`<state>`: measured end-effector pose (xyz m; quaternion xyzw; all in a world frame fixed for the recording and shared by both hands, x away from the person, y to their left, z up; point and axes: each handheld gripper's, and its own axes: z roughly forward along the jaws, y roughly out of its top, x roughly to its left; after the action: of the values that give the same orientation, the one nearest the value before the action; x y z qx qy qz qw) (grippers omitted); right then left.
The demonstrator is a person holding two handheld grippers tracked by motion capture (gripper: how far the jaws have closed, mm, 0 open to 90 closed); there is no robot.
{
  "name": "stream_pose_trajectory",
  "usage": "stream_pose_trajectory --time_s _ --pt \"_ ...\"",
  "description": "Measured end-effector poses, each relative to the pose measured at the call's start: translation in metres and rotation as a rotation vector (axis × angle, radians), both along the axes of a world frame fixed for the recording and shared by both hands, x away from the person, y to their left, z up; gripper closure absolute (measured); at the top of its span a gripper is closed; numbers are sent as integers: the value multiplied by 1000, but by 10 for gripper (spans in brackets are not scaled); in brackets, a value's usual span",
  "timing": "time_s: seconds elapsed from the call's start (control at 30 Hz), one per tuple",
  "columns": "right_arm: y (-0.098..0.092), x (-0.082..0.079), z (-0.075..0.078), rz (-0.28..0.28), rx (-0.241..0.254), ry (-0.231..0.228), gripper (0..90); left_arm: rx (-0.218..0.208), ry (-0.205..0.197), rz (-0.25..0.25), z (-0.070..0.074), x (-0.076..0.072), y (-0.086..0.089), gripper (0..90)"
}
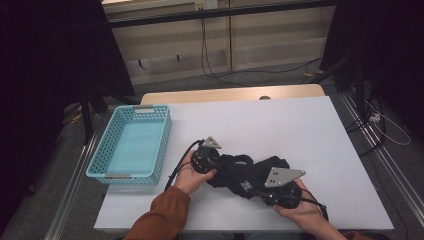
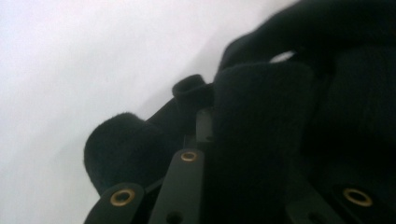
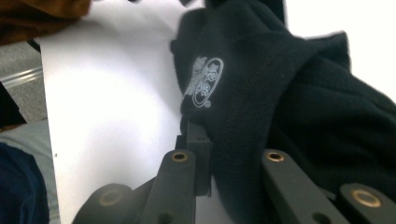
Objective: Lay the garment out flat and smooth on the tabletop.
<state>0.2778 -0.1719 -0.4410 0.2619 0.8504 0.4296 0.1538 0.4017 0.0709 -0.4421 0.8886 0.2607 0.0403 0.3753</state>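
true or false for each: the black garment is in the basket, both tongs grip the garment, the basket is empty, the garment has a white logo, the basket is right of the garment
1. The black garment lies in the blue basket. False: it lies on the white table, beside the basket.
2. Both the left tongs and the right tongs are closed on the garment. True: cloth sits between the jaws in each gripper view.
3. The basket is empty. True.
4. The garment bears a white logo. True, as the right gripper view shows.
5. In the high view the basket stands right of the garment. False: it stands to its left.
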Motion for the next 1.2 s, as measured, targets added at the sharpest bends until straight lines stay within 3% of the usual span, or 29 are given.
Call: stream_pose_trajectory --time_s 0.03,0.1,0.2,0.37,0.57,0.73,0.83,0.9,1.0,1.1,1.2 --pt "-2 -2 0 -7 -4 -3 820 2 0 -3 0 -10 5 864" --pt "-3 -3 0 -10 -10 -3 819 -3 -1 3 0 -15 8 863" --pt "-9 -5 0 -31 -15 -5 813 -9 28 20 -3 -33 19 842" --pt "-10 -3 1 -46 -17 -10 800 -15 17 -2 -1 -43 25 788" --pt "-10 -2 2 -47 -8 -16 790 -84 -45 56 14 -34 32 550" --pt "-9 -1 2 -49 -5 -15 789 -143 -91 84 33 -25 31 472" --pt "-8 0 2 -46 -5 -15 788 -161 -124 95 43 -21 27 446" --pt "-8 0 2 -45 -5 -15 788 -151 -143 85 47 -16 20 450" --pt "-8 0 1 -43 -7 -16 788 -152 -121 69 43 -2 7 484" --pt "-7 -1 1 -42 -9 -17 788 -129 -88 40 30 12 -8 525" --pt "-8 -1 1 -40 -7 -16 788 -128 -40 34 15 20 -17 493"
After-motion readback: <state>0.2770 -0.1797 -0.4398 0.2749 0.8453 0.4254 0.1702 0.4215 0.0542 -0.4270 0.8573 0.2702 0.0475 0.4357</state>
